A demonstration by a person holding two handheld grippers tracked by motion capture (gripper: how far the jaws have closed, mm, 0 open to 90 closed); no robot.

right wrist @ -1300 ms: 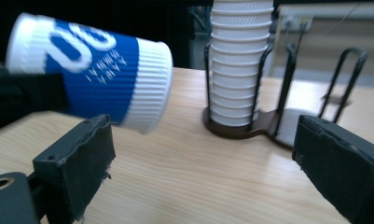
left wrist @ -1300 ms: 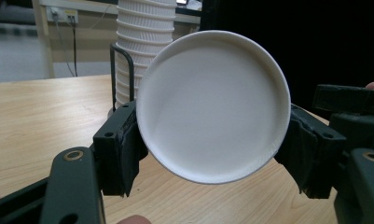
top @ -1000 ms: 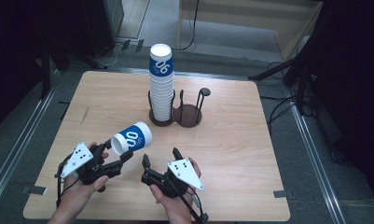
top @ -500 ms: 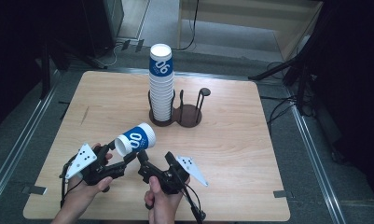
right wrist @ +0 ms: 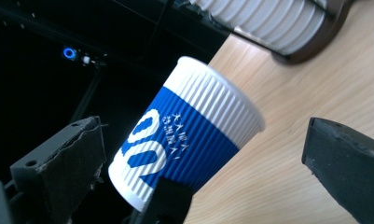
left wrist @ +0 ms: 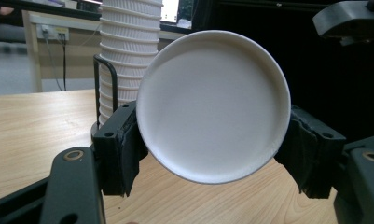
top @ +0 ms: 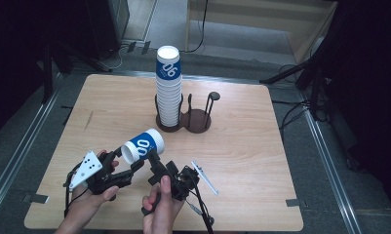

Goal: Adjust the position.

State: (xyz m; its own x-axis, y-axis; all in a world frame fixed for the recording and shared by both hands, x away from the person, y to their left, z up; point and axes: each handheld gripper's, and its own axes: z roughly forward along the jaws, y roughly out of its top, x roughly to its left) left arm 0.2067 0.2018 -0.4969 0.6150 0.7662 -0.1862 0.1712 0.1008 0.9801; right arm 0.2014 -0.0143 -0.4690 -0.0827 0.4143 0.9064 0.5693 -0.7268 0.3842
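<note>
Cup (top: 143, 145), blue-banded, being held tilted above the near table (top: 261, 146), base toward the left gripper (top: 127, 163), whose jaws are pinching it at the bottom rim. Right gripper (top: 156, 168), jaws having just been opening and now spread wide on either side of the cup, untouching, probably lining up for a handover. Stack (top: 168, 87) standing behind in its holder (top: 198, 119).

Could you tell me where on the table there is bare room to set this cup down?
The tabletop is bare right of the brown holder, out to the right edge, and in the far-left corner beside the cup stack. The near middle is crowded: the left gripper holds the cup, and the right gripper stands open beside it.
</note>
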